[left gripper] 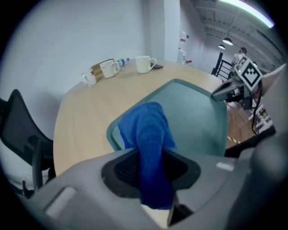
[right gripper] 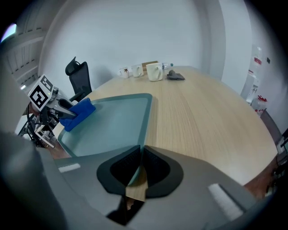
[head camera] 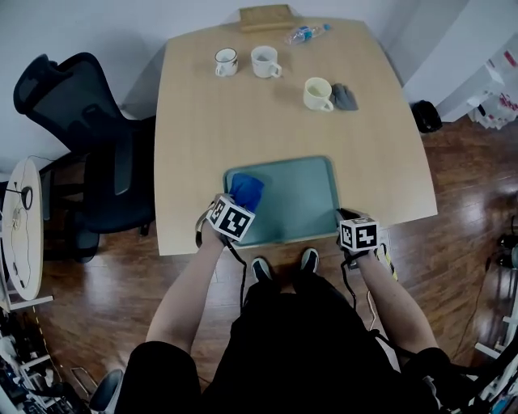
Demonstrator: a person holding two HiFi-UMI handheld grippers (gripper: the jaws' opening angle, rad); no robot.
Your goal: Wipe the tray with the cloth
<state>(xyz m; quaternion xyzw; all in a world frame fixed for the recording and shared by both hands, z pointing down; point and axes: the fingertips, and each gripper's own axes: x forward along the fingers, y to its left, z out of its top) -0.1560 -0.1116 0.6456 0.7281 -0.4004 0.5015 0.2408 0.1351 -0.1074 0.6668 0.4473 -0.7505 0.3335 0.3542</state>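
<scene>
A teal tray (head camera: 299,202) lies at the near edge of the wooden table (head camera: 243,121). My left gripper (head camera: 235,204) is shut on a blue cloth (head camera: 246,191), which rests on the tray's left end. In the left gripper view the cloth (left gripper: 150,134) runs up between the pads and out onto the tray (left gripper: 198,117). My right gripper (head camera: 350,220) is shut on the tray's near right rim. The right gripper view has the rim (right gripper: 143,130) pinched between the jaws, with the cloth (right gripper: 77,113) and the left gripper (right gripper: 63,105) across the tray.
Three mugs (head camera: 226,61) (head camera: 265,61) (head camera: 318,94) stand at the table's far side, with a grey rag (head camera: 344,97), a plastic bottle (head camera: 306,34) and a wooden box (head camera: 265,17). A black office chair (head camera: 89,154) stands left of the table. The person's shoes (head camera: 283,265) are under the near edge.
</scene>
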